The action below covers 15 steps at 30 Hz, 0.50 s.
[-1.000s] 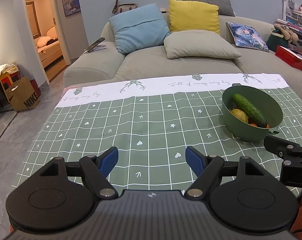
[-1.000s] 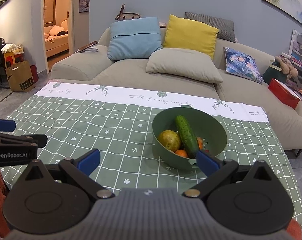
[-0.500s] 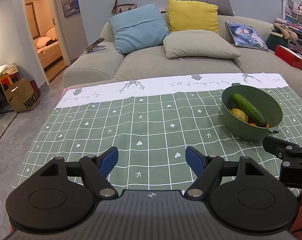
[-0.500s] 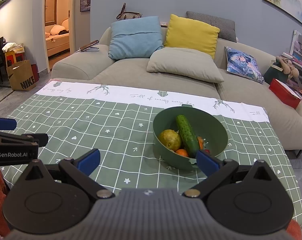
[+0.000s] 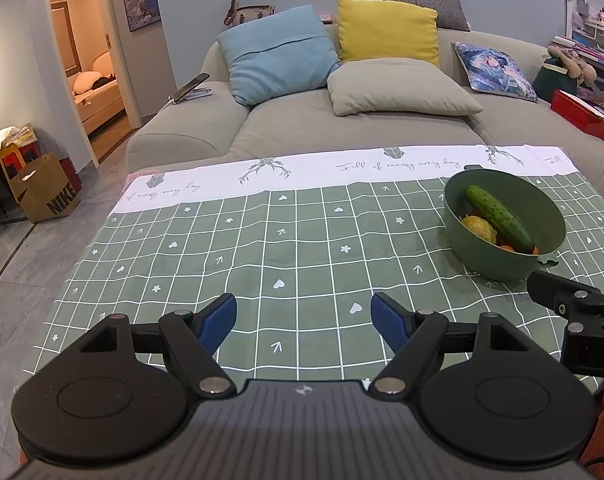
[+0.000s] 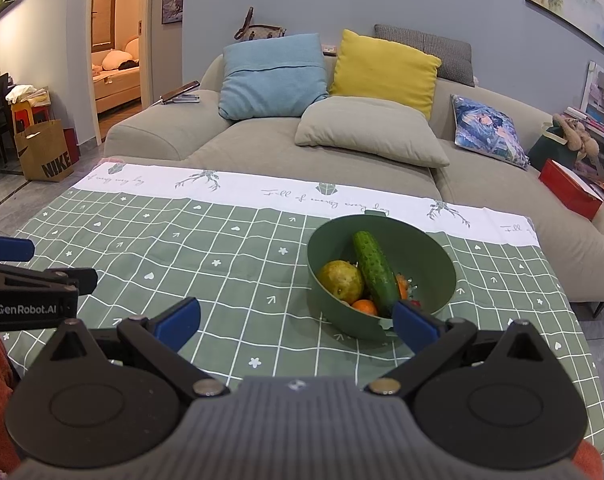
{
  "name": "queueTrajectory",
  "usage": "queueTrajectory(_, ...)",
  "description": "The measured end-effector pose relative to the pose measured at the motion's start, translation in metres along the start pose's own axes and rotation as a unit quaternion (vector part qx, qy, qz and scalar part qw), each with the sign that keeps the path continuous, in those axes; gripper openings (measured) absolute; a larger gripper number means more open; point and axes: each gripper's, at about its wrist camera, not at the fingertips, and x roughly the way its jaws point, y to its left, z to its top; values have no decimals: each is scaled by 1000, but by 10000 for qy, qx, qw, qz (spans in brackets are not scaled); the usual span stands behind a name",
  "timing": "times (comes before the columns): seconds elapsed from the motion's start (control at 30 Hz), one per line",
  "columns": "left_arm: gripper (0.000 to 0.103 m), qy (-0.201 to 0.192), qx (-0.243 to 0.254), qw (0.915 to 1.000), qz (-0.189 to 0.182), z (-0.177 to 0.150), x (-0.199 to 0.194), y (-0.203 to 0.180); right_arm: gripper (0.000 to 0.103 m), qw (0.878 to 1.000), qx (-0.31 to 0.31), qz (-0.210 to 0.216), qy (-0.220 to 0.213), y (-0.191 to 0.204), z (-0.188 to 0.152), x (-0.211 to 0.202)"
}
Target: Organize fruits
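Two claws: both in view, both spread wide, nothing between the fingers.
Left claw (image 5: 303,317): hovers over the near edge of the worktop, blue fingertips (image 5: 218,317) apart, only checked cloth between them; its side also shows at the left edge of the right wrist view (image 6: 30,280).
Right claw (image 6: 296,320): wide, hovers over the near part of the worktop just in front of the bowl; its right fingertip overlaps the bowl's near rim in the picture, contact cannot be told. Its side shows at the right edge of the left wrist view (image 5: 574,304).
Bowl (image 6: 434,264): dark green, round, upright, on the right half of the worktop (image 5: 550,216).
Cucumber (image 6: 374,272): lies slanted inside the bowl, one end up toward the far rim (image 5: 498,218).
Yellow-green fruit (image 6: 340,282): inside the bowl, touching the cucumber's left side (image 5: 478,229).
Small orange fruit (image 6: 364,307): at the bowl bottom, near side, partly hidden; more orange and red bits behind the cucumber, too hidden to name.
Worktop (image 5: 262,248): covered by a green grid cloth with a white printed band at the far edge (image 6: 182,248).
Sofa (image 5: 342,128): behind the worktop, with blue, yellow, beige and printed cushions.
Paper bag (image 6: 46,156): brown, on the floor at left.
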Motion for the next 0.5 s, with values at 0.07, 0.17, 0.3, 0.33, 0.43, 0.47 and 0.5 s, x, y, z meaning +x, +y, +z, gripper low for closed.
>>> queueTrajectory(0.07,90,13,1,10000,-1,0,0,0,98,10000,3,-3,1,0,0,0)
queueTrajectory(0.17,90,34,-4,10000,-2,-1,1,-1,98,10000,3,0,0,0,0,0)
queueTrajectory(0.3,90,41,-10,10000,0,-1,1,-1,98,10000,3,0,1,0,0,0)
queueTrajectory(0.33,90,43,-10,10000,-5,-1,1,-1,98,10000,4,1,2,0,0,0)
queueTrajectory(0.43,90,57,-16,10000,-9,-1,2,-1,98,10000,3,0,5,0,0,0)
queueTrajectory(0.47,90,70,-21,10000,-9,-1,3,-1,98,10000,6,2,8,0,0,0)
queueTrajectory(0.5,90,81,-28,10000,-8,-1,3,-1,98,10000,9,3,10,0,0,0)
